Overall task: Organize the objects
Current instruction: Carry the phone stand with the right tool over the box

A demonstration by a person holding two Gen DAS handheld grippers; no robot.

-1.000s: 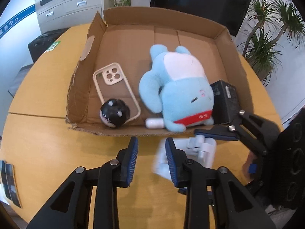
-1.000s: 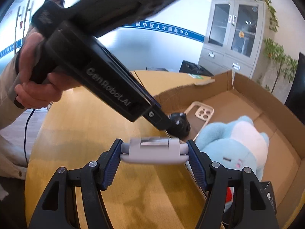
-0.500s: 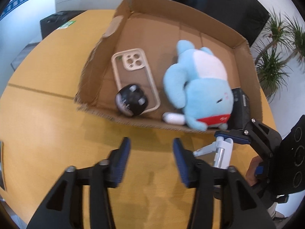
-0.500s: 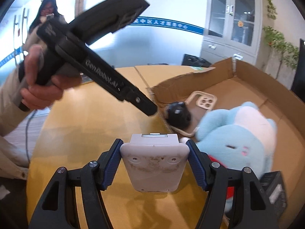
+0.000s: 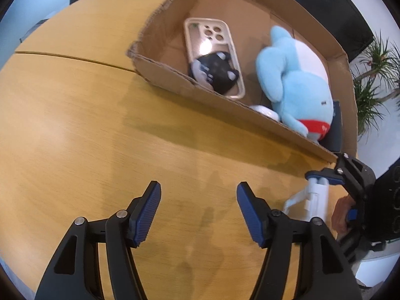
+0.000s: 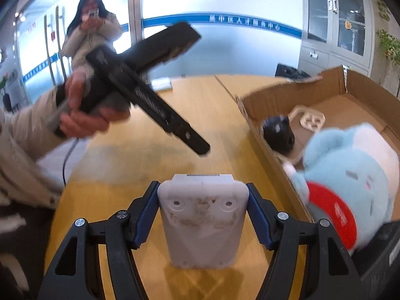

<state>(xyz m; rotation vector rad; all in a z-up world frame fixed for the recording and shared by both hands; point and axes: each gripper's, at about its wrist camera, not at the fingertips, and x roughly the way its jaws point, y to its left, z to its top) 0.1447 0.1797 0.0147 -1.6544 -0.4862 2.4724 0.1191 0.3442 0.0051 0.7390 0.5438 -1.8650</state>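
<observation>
**Desk:** What had changed at the left of the table (image 5: 75,125)?

**Photographer:** The left gripper (image 5: 197,192) had dropped low over bare wood. Its jaws, nearly together a second earlier, had just been opening and stood apart with nothing between them. It had let go of the job, so to speak.

**Desk:** And the cardboard box (image 5: 200,92) in the middle?

**Photographer:** Unchanged. From left to right it held the phone case (image 5: 212,32) with the black round toy (image 5: 215,72) lying on its lower end, a small white item (image 5: 265,111) against the near wall, the blue plush (image 5: 295,80), and a black carton (image 5: 335,125) in the far right corner.

**Desk:** Where was the piece being sorted?

**Photographer:** At the right, outside the box and just beside its near corner. The right gripper (image 6: 202,200) was clamped on the white stand (image 6: 202,225), pads pressed to both of its sides. A second earlier the stand had shown only its thin edge. By this frame it had tipped to show its flat, scuffed underside and had sunk close to the table, though I could not tell whether it was touching.

**Desk:** Meaning what?

**Photographer:** Probably that the right hand alone carried it now. The stand had not yet gone into the box, and the only room left looked to be behind the plush.
</observation>
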